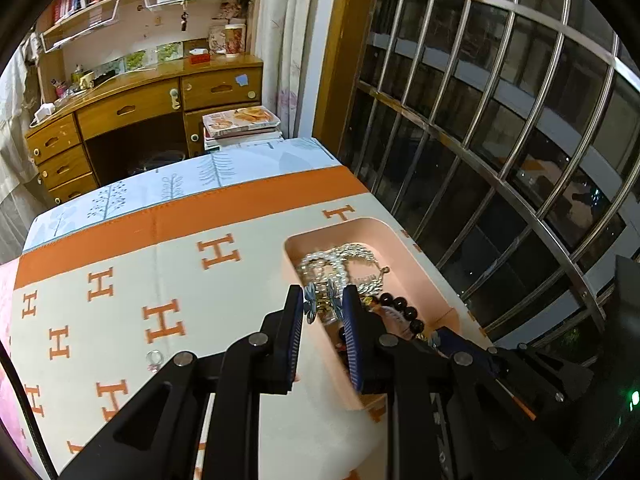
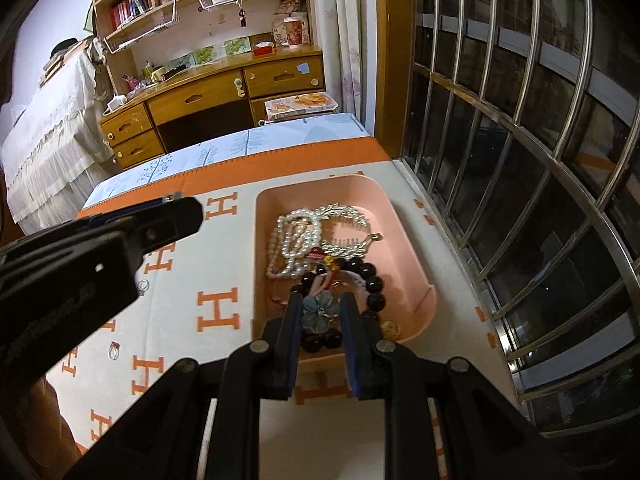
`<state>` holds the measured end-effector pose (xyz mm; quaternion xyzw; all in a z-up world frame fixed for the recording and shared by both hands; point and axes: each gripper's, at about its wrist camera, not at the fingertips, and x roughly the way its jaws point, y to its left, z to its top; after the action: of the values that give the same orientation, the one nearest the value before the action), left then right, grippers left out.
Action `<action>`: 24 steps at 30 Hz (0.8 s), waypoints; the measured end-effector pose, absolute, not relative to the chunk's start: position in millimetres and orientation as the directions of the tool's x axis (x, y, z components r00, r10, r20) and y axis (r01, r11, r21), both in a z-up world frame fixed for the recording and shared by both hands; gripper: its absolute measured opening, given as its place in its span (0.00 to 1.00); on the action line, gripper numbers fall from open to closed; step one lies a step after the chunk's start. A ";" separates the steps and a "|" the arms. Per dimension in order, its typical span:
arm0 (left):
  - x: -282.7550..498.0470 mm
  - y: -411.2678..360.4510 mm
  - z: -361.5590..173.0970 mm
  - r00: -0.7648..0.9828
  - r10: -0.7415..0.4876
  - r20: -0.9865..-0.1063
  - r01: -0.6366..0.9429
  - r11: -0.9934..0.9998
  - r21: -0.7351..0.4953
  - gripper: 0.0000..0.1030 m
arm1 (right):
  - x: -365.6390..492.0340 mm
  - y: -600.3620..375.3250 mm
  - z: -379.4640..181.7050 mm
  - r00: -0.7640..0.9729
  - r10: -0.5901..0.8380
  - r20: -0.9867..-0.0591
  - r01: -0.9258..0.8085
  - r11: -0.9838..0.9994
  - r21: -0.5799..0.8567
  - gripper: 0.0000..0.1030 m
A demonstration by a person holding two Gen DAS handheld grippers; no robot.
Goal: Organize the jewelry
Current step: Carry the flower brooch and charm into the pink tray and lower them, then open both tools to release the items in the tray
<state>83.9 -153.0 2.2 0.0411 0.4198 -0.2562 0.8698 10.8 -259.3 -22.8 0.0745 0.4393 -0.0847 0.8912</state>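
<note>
Here, low in the right wrist frame, the right claw (image 2: 322, 312) is clamped on a small blue fabric flower ornament (image 2: 320, 307) above the near end of the shallow pink plastic tray (image 2: 416, 240), which holds white pearl strands (image 2: 294, 240) and a dark round-bead bracelet (image 2: 370, 276). In the left wrist frame's lower centre, the left claw (image 1: 323, 307) pinches pale blue flower earrings (image 1: 332, 298) over that tray (image 1: 408, 248). Two small rings (image 2: 114, 350) lie on the white cloth with orange H letters (image 2: 224, 308).

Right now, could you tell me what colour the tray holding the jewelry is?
The tray is pale pink, clearest in the right wrist view.
</note>
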 end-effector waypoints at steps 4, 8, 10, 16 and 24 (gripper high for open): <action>89.8 -175.4 -0.8 0.506 -0.399 -0.764 0.484 0.865 -0.131 0.17 | 10.3 -271.2 -25.1 0.603 -0.075 -0.794 0.215 0.974 0.071 0.19; 95.9 -192.2 -6.7 0.499 -0.383 -0.778 0.482 0.868 -0.119 0.17 | 9.9 -283.9 -29.9 0.597 -0.041 -0.801 0.206 0.973 0.103 0.19; 99.9 -200.8 -11.2 0.489 -0.375 -0.787 0.480 0.869 -0.116 0.17 | 9.6 -289.3 -33.7 0.594 -0.032 -0.804 0.204 0.972 0.112 0.19; 106.5 -220.8 -22.4 0.473 -0.351 -0.808 0.488 0.868 -0.091 0.17 | 11.0 -303.2 -44.0 0.580 -0.001 -0.814 0.203 0.969 0.143 0.19; 115.5 -229.4 -33.6 0.438 -0.375 -0.817 0.497 0.858 -0.128 0.17 | 17.2 -315.2 -51.9 0.566 0.009 -0.824 0.212 0.965 0.156 0.19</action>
<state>115.5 -229.4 -33.6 0.0657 0.4633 -0.2580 0.8453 17.2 -315.2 -51.9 0.1198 0.4622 -0.0580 0.8767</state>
